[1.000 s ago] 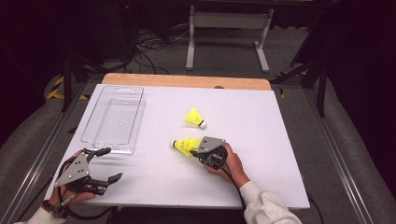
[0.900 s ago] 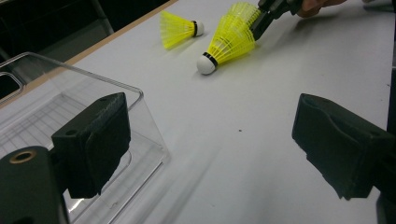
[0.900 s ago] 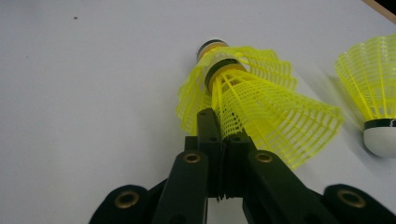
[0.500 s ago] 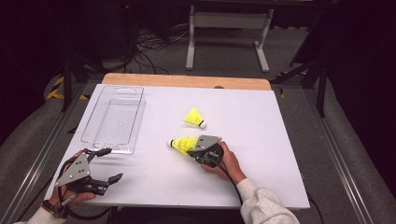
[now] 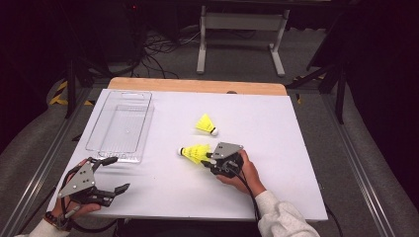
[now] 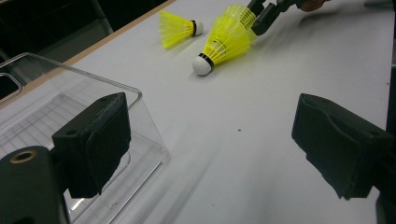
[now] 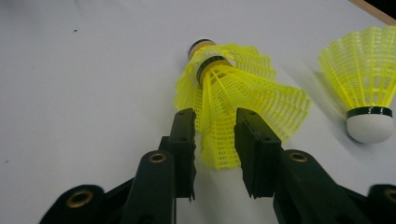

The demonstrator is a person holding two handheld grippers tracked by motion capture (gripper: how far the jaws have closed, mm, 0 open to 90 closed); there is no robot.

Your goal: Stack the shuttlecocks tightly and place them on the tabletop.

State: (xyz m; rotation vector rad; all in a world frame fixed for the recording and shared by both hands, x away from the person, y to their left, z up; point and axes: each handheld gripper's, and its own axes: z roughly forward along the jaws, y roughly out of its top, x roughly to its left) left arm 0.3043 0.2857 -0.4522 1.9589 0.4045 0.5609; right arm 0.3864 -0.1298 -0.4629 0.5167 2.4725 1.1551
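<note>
White counter (image 5: pixel 276 148): right gripper (image 7: pixel 215 140) jaws just been opening, shuttlecock (image 7: pixel 243 102) skirt between; left gripper (image 5: pixel 111 174) open, empty. Widen fully before retreat, avoid snagging skirt.

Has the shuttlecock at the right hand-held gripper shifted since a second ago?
Yes. The shuttlecock has slid slightly left, toward the clear tray, leaving a wider gap to the other shuttlecock.

A white worktop (image 5: pixel 276 163) with a wooden far edge carries a clear plastic tray (image 5: pixel 120 126) at its left and two yellow shuttlecocks lying near the middle, one (image 5: pixel 206 124) behind the other (image 5: pixel 194 153).
</note>
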